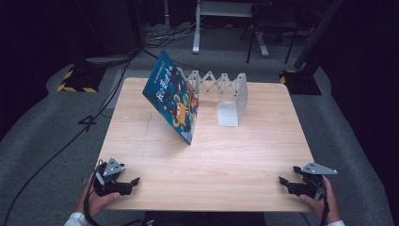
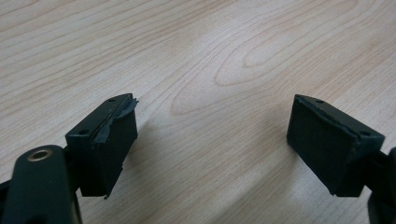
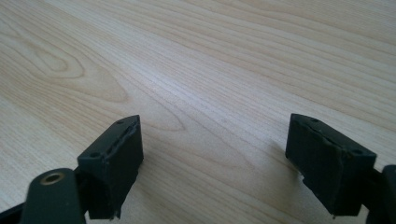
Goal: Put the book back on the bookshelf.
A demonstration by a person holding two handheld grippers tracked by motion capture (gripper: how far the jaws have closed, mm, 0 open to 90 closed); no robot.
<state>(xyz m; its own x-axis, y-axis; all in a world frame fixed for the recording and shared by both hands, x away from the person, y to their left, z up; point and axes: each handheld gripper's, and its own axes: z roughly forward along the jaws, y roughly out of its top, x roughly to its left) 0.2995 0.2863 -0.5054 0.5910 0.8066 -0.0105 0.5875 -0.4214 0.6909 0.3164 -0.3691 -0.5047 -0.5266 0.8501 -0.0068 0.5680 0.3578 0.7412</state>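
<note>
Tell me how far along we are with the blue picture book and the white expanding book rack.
Looks done: the blue picture book leans tilted against the left end of the white expanding book rack. In hand: nothing; the left gripper and right gripper sit open at the wooden table near edge. Left: possibly standing the book upright.

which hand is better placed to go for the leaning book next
Left, probably. The blue picture book leans against the white expanding metal rack left of the table's middle, nearer the left tongs than the right tongs. Both tongs are open and empty.
</note>
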